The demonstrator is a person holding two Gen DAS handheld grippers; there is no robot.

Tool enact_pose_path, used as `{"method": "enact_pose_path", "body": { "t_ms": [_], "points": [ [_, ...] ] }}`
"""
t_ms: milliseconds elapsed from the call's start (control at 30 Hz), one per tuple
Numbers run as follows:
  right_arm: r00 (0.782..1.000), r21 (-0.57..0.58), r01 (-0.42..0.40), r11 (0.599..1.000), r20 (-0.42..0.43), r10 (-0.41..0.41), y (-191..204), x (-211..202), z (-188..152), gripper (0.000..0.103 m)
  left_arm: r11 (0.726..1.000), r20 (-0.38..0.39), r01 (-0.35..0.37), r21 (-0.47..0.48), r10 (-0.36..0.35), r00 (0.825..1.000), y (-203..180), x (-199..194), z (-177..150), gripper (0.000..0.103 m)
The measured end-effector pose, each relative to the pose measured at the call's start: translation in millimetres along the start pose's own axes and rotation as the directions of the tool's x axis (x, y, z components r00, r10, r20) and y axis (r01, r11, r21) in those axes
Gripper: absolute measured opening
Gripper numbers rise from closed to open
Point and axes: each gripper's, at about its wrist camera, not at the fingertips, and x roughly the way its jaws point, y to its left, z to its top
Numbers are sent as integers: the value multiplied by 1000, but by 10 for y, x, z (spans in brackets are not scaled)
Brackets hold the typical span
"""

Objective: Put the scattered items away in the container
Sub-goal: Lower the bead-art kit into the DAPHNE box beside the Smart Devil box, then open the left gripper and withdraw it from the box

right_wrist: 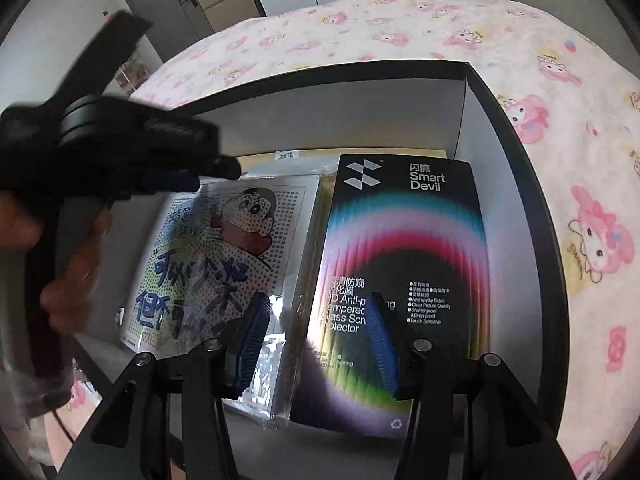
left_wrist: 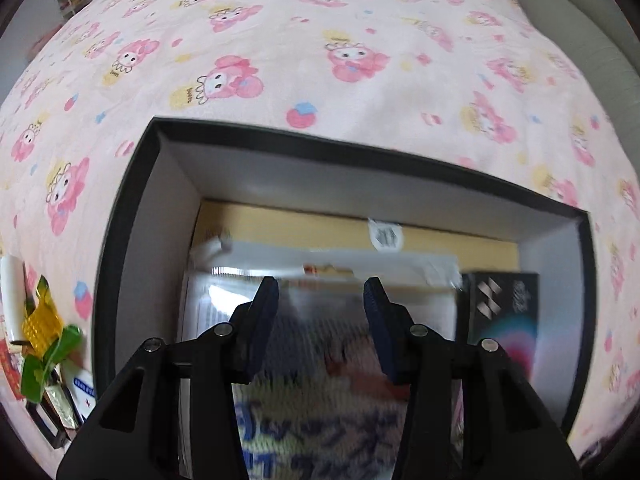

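Hovering over a black-rimmed box (left_wrist: 132, 216) set on a pink cartoon-print blanket (left_wrist: 320, 60), two hand-held grippers hang above what lies inside. The left gripper (left_wrist: 322, 292) has its fingers spread wide with nothing between them, poised over a plastic-sleeved cartoon sheet (right_wrist: 224, 248) that lies flat on the box floor; its blur in the left wrist view suggests either the tool or the sleeve is moving. The right gripper (right_wrist: 316, 308) is likewise wide and empty, straddling the seam between that sheet and a black screen-protector carton (right_wrist: 404, 248) lying flat toward three o'clock on the box floor. A yellow flat item (left_wrist: 320, 228) shows beneath them toward twelve o'clock, so the flat pieces appear stacked to save room.

Outside the box, at about eight o'clock in the left wrist view, a loose cluster remains on the blanket: a gold-and-green foil wrapper (left_wrist: 44, 336), a white tube-like thing (left_wrist: 10, 292), and small packets (left_wrist: 80, 392) too cramped to read. Judging by this, the sheet and carton sit where the task wants them, while the cluster has yet to go in.

A person's hand (right_wrist: 68, 276) grips the left tool at nine o'clock in the right wrist view, crowding that side; the box's near-left wall stands between the grippers and the leftover cluster.
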Motion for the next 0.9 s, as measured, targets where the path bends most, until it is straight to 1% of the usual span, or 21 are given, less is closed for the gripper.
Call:
{"method": "enact_pose_path", "body": {
  "t_ms": [100,133,167,300,400,433,500,533,600,700,800,900],
  "points": [
    [1000,-2,5,1000,-25,-5,18,13,29,46,998,-46,-49,32,50,998,-26,91,12,46],
    [999,-5,7,1000,-31,-7,29,15,36,46,998,-55,-51,47,53,997,-37,87,-9,46],
    [999,-8,13,1000,-34,-13,48,21,41,47,997,-65,-49,57,53,996,-38,84,-29,48],
    [999,-21,35,999,-36,-36,92,7,13,47,999,-108,-8,41,13,994,73,74,-136,48],
    [999,-18,35,999,-38,-35,101,-8,-3,47,996,-98,16,90,-7,995,79,-5,-280,47],
    [999,-18,37,999,-37,-37,102,-16,-12,48,994,-94,29,102,-20,995,89,-40,-333,46],
    [998,-15,48,999,-32,-48,97,-48,-43,48,992,-75,82,95,-75,994,156,-167,-474,46],
    [998,-6,53,999,-26,-53,86,-82,-67,48,991,-60,96,92,-91,994,198,-240,-559,46],
    [998,9,53,999,-15,-53,69,-152,-114,48,989,-25,108,100,-106,994,272,-390,-756,46],
    [998,2,64,998,14,-64,95,-302,-212,48,987,-1,116,108,-116,993,382,-593,-1020,46],
    [995,-19,85,996,52,-84,181,-486,-316,48,979,44,169,113,-175,984,489,-884,-1277,46],
    [992,-35,78,996,97,-74,318,-700,-384,48,972,68,206,116,-215,974,602,-1082,-1515,50]
  ]
}}
